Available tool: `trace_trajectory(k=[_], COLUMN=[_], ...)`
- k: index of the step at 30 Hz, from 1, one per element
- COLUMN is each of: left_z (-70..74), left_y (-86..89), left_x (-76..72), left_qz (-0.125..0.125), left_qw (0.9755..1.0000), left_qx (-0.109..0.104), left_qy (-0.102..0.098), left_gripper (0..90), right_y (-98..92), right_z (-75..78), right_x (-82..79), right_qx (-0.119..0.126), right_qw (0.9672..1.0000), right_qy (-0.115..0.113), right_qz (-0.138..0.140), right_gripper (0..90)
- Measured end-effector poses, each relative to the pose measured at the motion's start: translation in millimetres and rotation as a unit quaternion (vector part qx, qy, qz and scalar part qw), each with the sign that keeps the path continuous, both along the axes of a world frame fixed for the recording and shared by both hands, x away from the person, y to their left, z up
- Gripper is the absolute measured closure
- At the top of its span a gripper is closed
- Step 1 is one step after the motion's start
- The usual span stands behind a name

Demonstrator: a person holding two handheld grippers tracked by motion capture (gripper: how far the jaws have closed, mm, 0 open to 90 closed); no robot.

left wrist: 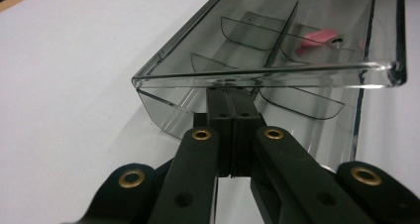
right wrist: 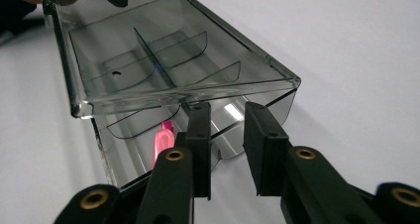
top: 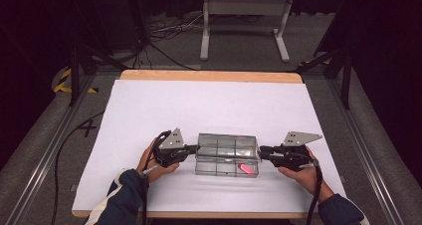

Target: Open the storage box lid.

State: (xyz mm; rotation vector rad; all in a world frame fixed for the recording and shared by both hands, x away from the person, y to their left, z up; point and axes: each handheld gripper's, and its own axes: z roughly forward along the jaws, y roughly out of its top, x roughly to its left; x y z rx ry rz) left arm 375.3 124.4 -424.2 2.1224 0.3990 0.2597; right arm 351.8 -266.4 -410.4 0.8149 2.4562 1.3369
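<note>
Clear plastic box (top: 227,154) sits between my grippers: left gripper (top: 191,149) at nine o'clock, jaws pressed together; right gripper (top: 263,151) at three, jaws parted.

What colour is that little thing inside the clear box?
Pink; the small item inside the clear box shows best in the right gripper view.

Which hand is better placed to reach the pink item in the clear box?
Right, probably. The pink item lies at the box's right end, beside the open right tool; the left tool is shut at the far end.
</note>
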Motion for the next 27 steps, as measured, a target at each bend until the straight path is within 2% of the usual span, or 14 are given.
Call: trace_trajectory(k=[1,9,15,27], left_z=[-0.2,-2.2,-2.3,-4.8], left_y=[0.4,3.9,5.0,8.7], left_x=[-0.4,-4.4,-9.4,-19.0], left_qz=[0.001,0.0,-0.004,-0.011], left_qw=[1.0,1.0,0.9999,0.9997], left_qx=[0.001,0.004,0.011,0.02], left_qy=[0.0,0.004,0.003,0.006], left_gripper=[90.0,90.0,90.0,90.0], right_y=[2.2,4.7,7.1,7.9], right_z=[-0.4,-1.0,-1.4,-3.2], right_x=[-1.3,-6.1,-13.4,-25.9], right_qx=[-0.005,-0.019,-0.025,-0.045], right_qw=[0.9999,0.9993,0.9986,0.9973], right_qy=[0.0,-0.013,-0.015,-0.019], right_qz=[0.01,0.031,0.044,0.054], right_gripper=[79.6,87.7,88.2,88.3])
